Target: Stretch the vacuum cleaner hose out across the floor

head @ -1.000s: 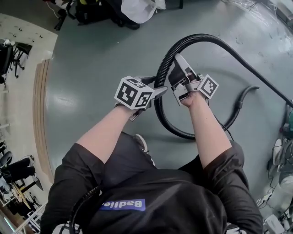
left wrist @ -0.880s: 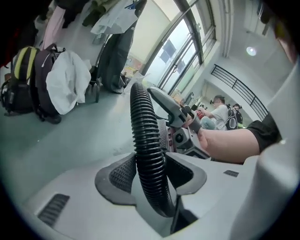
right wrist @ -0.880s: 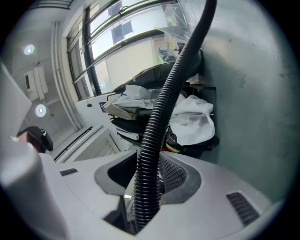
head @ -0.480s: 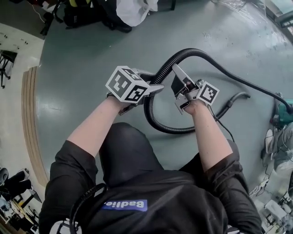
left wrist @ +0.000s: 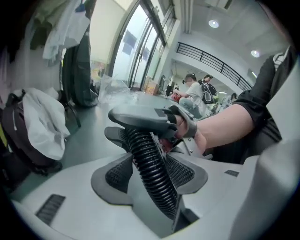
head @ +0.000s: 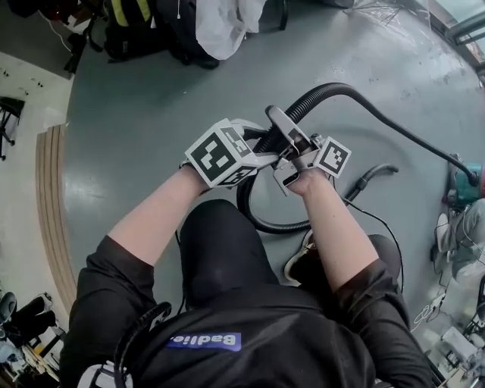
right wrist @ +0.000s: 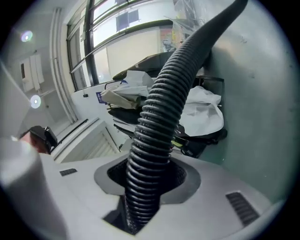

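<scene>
2 grippers grasp the hose [head: 333,87]: your left gripper [head: 261,150] fingers [left wrist: 115,176] just eased slightly, and your right gripper [head: 282,130] fingers [right wrist: 179,176] just tightened. It hangs looped beneath you, so most of the stretching is left.

A grey floor [head: 136,151] is seen across most of the head view, edged at the left by a curved wooden strip [head: 51,204]. Dark bags [head: 144,30] are set at the far edge of the floor, and a white cloth [head: 227,19] is draped just beside them. A thin black cable [head: 383,227] is laid on the floor at the right. Tall windows [left wrist: 140,47], a railing [left wrist: 211,58] and seated people [left wrist: 194,89] are shown in the left gripper view.
</scene>
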`<state>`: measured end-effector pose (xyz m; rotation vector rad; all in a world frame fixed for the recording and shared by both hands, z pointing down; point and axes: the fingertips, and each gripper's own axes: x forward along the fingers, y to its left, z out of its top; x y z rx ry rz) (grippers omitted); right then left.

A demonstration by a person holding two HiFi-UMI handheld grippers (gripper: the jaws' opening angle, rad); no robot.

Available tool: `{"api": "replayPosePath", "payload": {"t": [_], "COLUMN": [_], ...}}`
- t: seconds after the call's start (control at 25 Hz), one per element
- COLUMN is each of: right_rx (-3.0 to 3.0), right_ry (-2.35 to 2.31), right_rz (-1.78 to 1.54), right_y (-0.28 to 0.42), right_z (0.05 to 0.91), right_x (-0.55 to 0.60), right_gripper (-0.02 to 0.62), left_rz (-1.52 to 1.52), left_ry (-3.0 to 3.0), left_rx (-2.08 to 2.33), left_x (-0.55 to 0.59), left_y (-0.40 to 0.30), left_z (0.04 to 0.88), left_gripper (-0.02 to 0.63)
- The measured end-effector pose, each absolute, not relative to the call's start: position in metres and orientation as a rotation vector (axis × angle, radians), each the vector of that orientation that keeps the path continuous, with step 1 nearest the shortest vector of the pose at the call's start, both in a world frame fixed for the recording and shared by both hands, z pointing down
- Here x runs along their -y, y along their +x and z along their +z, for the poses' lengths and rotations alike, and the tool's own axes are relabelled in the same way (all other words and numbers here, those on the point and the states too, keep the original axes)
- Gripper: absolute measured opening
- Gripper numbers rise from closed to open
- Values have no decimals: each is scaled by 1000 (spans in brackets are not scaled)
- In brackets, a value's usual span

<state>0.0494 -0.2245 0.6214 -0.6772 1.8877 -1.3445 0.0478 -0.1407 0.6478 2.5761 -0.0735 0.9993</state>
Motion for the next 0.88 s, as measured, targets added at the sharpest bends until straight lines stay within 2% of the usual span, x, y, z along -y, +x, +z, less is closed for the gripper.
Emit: {"api": "replayPosePath", "payload": {"t": [0.16,0.76,0.8,0.88], "right_rx": [-1778,-1849,-1840,-1798], "right_ry": [-707,-535,-522,-512], "right_rz": [-1363,-1309,-1301,-1291], "right_y": [89,120,124,139], "right_z": [641,597,593,594], "right_x": [256,328,327,327], "right_gripper": [155,146,146,146], "left_rz": [1031,1285,1285,1253], "left_ry": [2661,2291,2281,2251], "left_rx": [271,498,508,527], "left_x": [155,141,141,144], "left_y": [47,66,71,77], "left_z": [653,779,781,779], "left_gripper": [267,284,279,188]}}
